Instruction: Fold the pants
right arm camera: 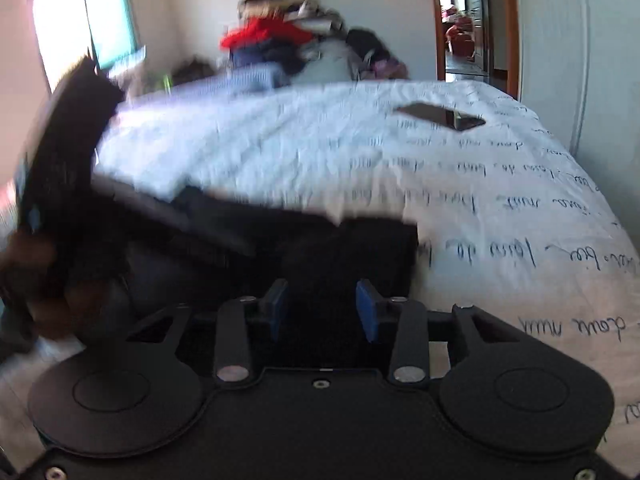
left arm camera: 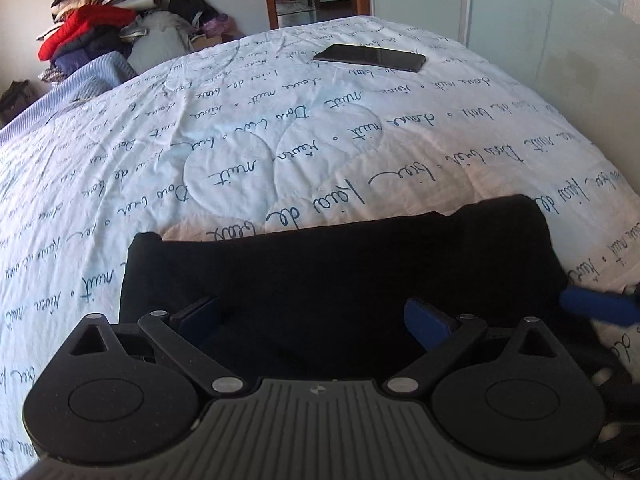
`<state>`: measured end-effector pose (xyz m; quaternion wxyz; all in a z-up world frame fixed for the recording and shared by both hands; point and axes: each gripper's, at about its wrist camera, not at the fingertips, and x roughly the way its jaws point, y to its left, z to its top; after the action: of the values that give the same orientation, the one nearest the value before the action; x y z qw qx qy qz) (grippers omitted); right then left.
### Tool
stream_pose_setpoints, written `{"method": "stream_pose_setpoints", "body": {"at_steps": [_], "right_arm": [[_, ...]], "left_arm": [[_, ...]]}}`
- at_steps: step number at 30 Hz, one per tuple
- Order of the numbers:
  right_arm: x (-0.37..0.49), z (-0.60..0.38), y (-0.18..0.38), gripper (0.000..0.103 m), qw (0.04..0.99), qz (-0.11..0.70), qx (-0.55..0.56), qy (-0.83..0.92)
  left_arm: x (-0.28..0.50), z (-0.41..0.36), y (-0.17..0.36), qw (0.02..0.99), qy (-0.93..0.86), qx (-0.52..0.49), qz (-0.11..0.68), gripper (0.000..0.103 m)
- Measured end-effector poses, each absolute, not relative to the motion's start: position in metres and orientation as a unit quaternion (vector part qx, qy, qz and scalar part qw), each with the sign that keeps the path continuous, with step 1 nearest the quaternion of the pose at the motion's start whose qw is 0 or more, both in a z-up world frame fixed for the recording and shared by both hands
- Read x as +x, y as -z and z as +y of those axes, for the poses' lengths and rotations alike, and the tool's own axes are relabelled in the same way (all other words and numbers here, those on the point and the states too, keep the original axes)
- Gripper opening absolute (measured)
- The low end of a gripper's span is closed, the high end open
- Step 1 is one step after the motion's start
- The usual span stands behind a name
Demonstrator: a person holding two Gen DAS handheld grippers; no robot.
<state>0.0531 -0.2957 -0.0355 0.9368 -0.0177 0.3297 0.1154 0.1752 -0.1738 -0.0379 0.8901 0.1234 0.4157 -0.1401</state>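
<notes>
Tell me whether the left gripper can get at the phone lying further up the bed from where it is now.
Probably yes. The left gripper is open over the black pants, holding nothing, and only bare quilt lies between them and the phone. It would need a long stretch across the bed.

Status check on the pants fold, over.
Left gripper open over the black pants. Right gripper open, nothing between its pads. Pants folded at the near bed edge. Phone on the quilt, clear of the work.

Both wrist cameras sit low and close over the near edge of the bed (left arm camera: pixel 168 168), facing twelve o'clock across it, sharing the phone (left arm camera: pixel 370 57), seemingly at one o'clock in the blurred right view.
</notes>
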Motion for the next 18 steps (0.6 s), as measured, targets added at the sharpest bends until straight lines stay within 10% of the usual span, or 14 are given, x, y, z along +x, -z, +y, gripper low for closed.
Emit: {"method": "stream_pose_setpoints", "body": {"at_steps": [18], "right_arm": [[0.012, -0.266, 0.019, 0.047, 0.945, 0.313, -0.043, -0.087]], "left_arm": [[0.134, -0.102, 0.044, 0.884, 0.103, 0.053, 0.454, 0.102]]}}
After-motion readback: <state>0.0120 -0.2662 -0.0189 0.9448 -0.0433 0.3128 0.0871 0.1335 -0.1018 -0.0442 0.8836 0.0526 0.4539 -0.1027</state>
